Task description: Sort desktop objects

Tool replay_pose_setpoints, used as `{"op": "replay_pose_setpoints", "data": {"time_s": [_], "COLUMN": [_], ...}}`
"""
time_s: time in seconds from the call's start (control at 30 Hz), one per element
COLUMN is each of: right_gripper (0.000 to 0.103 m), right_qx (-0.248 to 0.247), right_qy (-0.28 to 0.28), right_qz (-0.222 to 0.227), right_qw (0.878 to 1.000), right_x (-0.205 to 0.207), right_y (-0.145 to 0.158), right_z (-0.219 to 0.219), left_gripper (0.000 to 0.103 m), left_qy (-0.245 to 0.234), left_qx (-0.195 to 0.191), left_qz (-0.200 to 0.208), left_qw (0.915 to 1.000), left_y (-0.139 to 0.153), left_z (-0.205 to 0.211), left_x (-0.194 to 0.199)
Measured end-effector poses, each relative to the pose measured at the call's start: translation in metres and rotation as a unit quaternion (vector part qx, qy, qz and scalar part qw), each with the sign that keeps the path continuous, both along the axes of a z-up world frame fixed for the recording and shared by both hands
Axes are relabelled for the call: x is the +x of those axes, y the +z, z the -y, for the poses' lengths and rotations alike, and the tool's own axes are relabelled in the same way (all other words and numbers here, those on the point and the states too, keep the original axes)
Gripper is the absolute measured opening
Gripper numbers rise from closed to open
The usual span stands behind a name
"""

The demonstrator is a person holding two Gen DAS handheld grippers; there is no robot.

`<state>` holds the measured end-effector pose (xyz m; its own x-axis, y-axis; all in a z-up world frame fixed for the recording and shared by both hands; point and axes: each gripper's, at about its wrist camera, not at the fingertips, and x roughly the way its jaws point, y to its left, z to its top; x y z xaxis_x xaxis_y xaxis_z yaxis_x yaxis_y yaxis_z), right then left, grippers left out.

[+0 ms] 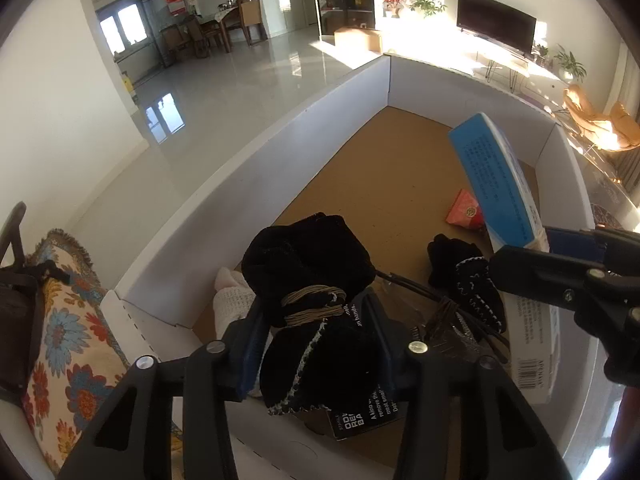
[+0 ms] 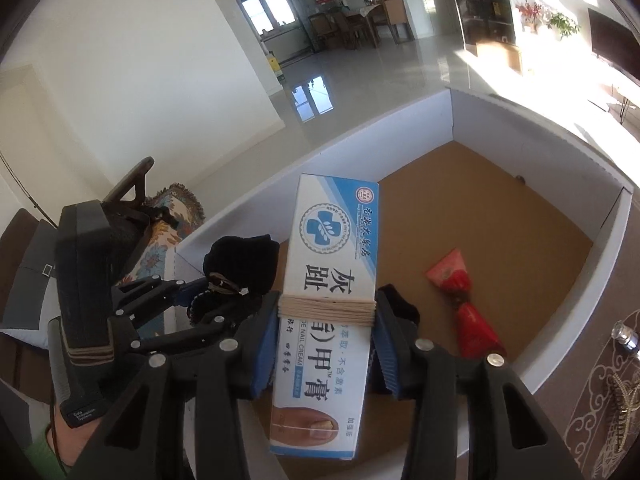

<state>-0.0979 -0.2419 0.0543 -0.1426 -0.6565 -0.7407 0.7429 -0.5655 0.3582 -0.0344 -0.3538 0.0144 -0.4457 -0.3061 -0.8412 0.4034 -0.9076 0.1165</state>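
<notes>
Left wrist view: left gripper is clamped on a black pouch above the cardboard box. Right gripper pinches a cream carton over the same box. Advise lowering each item close to the floor, apart from the red packet, before letting go.

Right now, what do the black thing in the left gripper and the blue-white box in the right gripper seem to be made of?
Black bundle: soft, matte fabric, perhaps velvet or knit; it creases and bulges. Box: thin printed cardboard, slightly glossy, with sharp folded edges.
</notes>
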Motion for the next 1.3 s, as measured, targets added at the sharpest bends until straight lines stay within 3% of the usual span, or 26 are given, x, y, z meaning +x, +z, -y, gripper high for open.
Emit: {"op": "replay_pose_setpoints", "data": {"time_s": [0.03, 0.1, 0.13, 0.17, 0.23, 0.37, 0.5, 0.6, 0.73, 0.9, 1.0, 1.13, 1.3], "right_gripper": [0.047, 0.066, 0.082, 0.091, 0.099, 0.1, 0.103, 0.103, 0.103, 0.103, 0.103, 0.103, 0.103], "right_qx": [0.005, 0.005, -0.006, -0.02, -0.042, -0.04, -0.022, 0.011, 0.064, 0.088, 0.1, 0.134, 0.146], "right_qy": [0.001, -0.008, -0.012, -0.016, -0.022, -0.04, -0.091, -0.141, -0.202, -0.278, -0.308, -0.319, -0.301], "right_qz": [0.016, 0.015, 0.004, -0.012, -0.048, -0.111, -0.142, -0.136, -0.121, -0.093, -0.087, -0.096, -0.103], "right_qw": [1.0, 1.0, 1.0, 1.0, 0.998, 0.992, 0.985, 0.981, 0.97, 0.952, 0.942, 0.933, 0.937], "right_x": [0.0, 0.004, 0.008, 0.011, 0.016, 0.021, 0.025, 0.026, 0.025, 0.028, 0.029, 0.031, 0.028], "right_y": [-0.011, -0.018, -0.015, -0.008, 0.01, 0.031, 0.021, -0.007, -0.045, -0.079, -0.086, -0.093, -0.096], "right_z": [0.006, 0.001, -0.006, -0.019, -0.05, -0.112, -0.201, -0.276, -0.366, -0.454, -0.482, -0.494, -0.484], "left_gripper": [0.068, 0.069, 0.069, 0.07, 0.075, 0.076, 0.076, 0.077, 0.089, 0.089, 0.089, 0.089, 0.089], "left_qy": [0.007, 0.013, 0.013, 0.012, 0.009, -0.013, -0.074, -0.111, -0.145, -0.189, -0.2, -0.222, -0.229], "left_qx": [0.0, 0.002, 0.0, -0.004, -0.013, -0.004, -0.021, -0.032, -0.037, -0.055, -0.04, 0.022, 0.073], "left_qz": [0.0, -0.01, -0.019, -0.029, -0.049, -0.086, -0.103, -0.12, -0.14, -0.133, -0.121, -0.077, -0.028], "left_qw": [1.0, 0.9999, 0.9997, 0.9995, 0.9987, 0.9962, 0.9916, 0.9861, 0.9788, 0.9715, 0.9714, 0.9717, 0.9704], "left_y": [-0.002, -0.001, 0.002, 0.006, 0.016, 0.039, 0.058, 0.069, 0.077, 0.075, 0.067, 0.035, -0.011], "left_z": [0.002, 0.002, -0.001, -0.005, -0.017, -0.052, -0.113, -0.16, -0.215, -0.27, -0.291, -0.312, -0.347], "left_x": [0.003, 0.011, 0.016, 0.019, 0.024, 0.028, 0.031, 0.031, 0.032, 0.02, 0.01, -0.02, -0.069]}}
